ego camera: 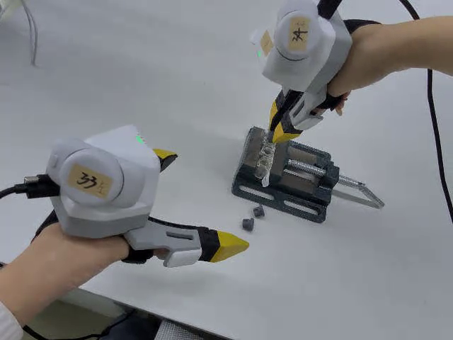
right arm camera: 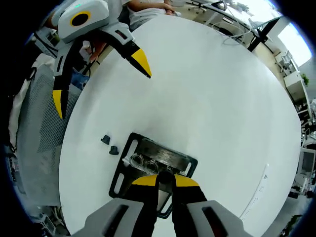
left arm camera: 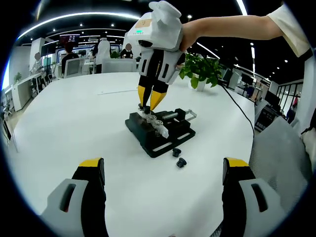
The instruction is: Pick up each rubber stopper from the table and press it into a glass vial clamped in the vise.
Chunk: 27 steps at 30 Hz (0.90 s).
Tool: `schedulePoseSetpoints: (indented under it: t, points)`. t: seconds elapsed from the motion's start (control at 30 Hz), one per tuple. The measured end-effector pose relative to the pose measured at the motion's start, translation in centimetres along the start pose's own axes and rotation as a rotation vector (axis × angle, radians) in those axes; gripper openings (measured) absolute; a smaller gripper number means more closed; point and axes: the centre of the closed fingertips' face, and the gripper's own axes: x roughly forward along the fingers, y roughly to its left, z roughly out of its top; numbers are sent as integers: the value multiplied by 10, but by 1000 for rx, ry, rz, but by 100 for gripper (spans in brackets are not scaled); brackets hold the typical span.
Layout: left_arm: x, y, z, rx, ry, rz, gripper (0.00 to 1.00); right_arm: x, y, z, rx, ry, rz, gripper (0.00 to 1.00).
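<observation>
- The vise (ego camera: 301, 185) sits on the white desk (ego camera: 177, 71), its screw handle pointing away from the left gripper.
- A row of clear glass vials (ego camera: 265, 160) stands clamped between the vise's blocks, at the end farthest from the handle.
- The right gripper (ego camera: 278, 132) points down right over the vials. Its yellow-tipped fingers are drawn nearly together, pinching a small dark stopper (right arm camera: 165, 176) at a vial mouth.
- A paper label (ego camera: 299, 30) on the right gripper's body appears to read "34", seen sideways.
- Two more stoppers (ego camera: 253, 217) lie on the desk just beside the vise's base, on its side toward the left gripper, close to each other.
- The left gripper (ego camera: 198, 202) hangs above the desk well apart from the vise, aimed toward it, its fingers spread wide with nothing between them.
- Its own paper tag (ego camera: 90, 182) reads "33".
</observation>
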Motion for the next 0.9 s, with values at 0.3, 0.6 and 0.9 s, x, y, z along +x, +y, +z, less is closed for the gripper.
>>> schedulePoseSetpoints:
  t: [0.3,0.6,0.9]
  points:
    - [2,-3,0,-2,4,-9,99,-1,3,-1,46,16,10,4]
    - [3,-6,0,0,9,-15,98,-2,3,0,-1,2,5,6]
    - [2,-8,-2,1,12,-18,99,-1,4,-1,-28,-3,17,9]
